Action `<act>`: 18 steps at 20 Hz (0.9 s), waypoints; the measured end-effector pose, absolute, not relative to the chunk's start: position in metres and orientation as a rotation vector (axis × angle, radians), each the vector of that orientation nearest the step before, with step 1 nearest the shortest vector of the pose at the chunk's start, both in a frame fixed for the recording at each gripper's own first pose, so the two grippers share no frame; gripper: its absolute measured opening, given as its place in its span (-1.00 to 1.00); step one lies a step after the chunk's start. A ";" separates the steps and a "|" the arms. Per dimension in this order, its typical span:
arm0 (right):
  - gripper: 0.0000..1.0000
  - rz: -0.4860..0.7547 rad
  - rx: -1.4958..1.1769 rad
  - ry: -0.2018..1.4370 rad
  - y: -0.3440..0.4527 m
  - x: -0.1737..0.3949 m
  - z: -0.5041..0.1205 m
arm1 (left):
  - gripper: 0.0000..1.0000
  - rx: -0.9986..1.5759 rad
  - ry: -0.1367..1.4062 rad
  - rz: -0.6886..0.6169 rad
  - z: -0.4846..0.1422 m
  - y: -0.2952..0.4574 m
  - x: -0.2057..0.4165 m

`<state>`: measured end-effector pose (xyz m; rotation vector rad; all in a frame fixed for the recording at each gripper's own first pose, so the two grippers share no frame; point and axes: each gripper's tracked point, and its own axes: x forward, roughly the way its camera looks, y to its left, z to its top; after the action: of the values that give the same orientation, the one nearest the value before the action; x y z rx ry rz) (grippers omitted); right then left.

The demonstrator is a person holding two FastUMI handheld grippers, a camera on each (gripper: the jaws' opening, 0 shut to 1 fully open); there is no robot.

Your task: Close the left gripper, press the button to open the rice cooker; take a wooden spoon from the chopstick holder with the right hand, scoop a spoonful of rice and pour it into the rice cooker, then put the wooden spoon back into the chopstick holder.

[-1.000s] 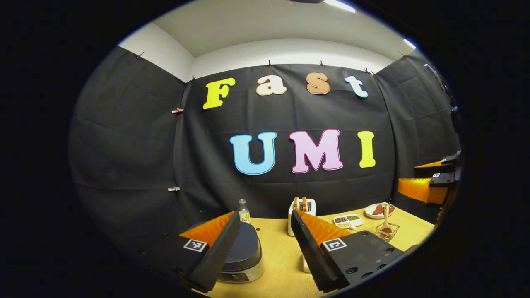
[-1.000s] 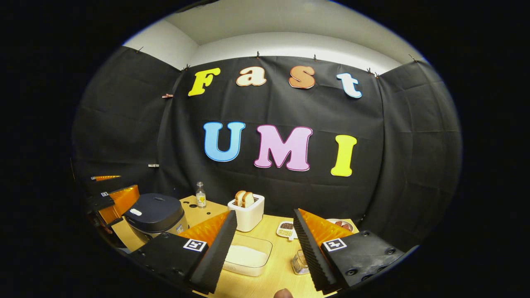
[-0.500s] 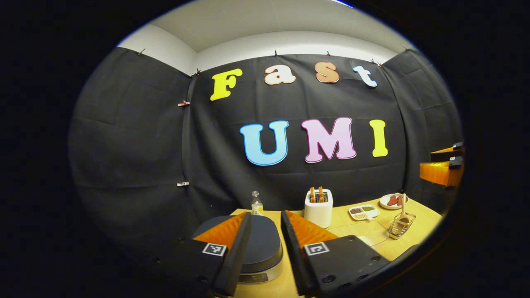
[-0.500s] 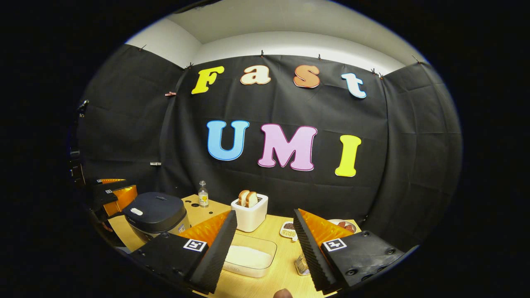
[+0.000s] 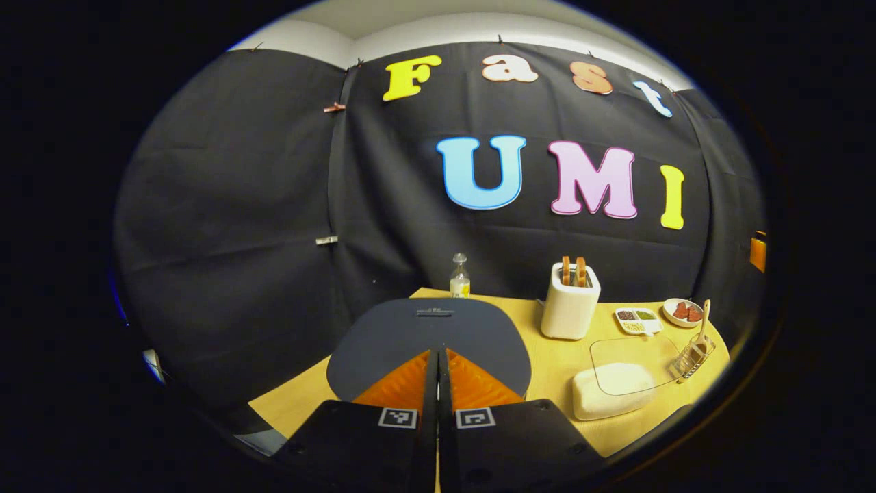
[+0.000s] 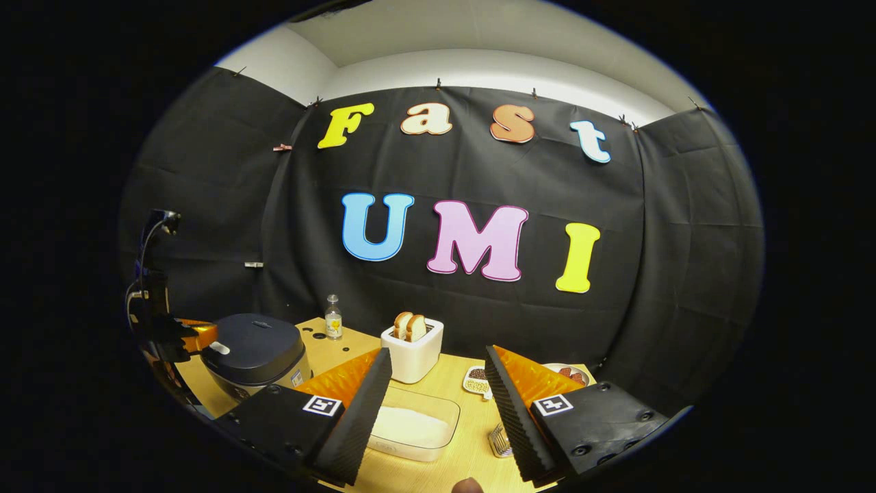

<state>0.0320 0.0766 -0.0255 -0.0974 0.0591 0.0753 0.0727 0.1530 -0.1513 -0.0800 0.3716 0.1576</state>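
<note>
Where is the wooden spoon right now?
In the left gripper view the wooden spoon stands in the wire chopstick holder at the table's far right, beside the clear rice box and near the small plate.

We lose the rice cooker (image 5: 428, 335) button behind the left gripper (image 5: 438, 383), chopstick holder (image 6: 501, 441) half hidden behind our right gripper (image 6: 438, 404) finger, small dishes (image 5: 636, 319) at the table's far right edge too tiny for us to tell contents

free: bare wooden tabletop (image 6: 472, 445) between clear plastic rice box (image 6: 414, 428) and wire chopstick holder (image 6: 501, 441) | obstacle: white toaster (image 6: 413, 350) behind
</note>
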 end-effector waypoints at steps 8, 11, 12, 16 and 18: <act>0.73 0.064 -0.110 0.060 0.076 0.035 -0.026 | -0.87 -0.090 0.499 0.151 -0.188 0.156 0.078; 0.72 0.059 -0.106 0.063 0.074 0.035 -0.026 | -0.86 -0.115 0.507 0.172 -0.186 0.155 0.078; 0.73 0.058 -0.104 0.062 0.073 0.035 -0.026 | -0.87 -0.135 0.518 0.186 -0.188 0.156 0.079; 0.73 0.063 -0.095 0.061 0.074 0.036 -0.025 | -0.87 -0.157 0.531 0.208 -0.193 0.155 0.078; 0.72 0.070 -0.097 0.058 0.076 0.036 -0.024 | -0.87 -0.162 0.526 0.205 -0.191 0.154 0.076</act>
<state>0.0355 0.0761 -0.0237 -0.0968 0.0575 0.0700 0.0764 0.1536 -0.1906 -0.1617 0.5256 0.2051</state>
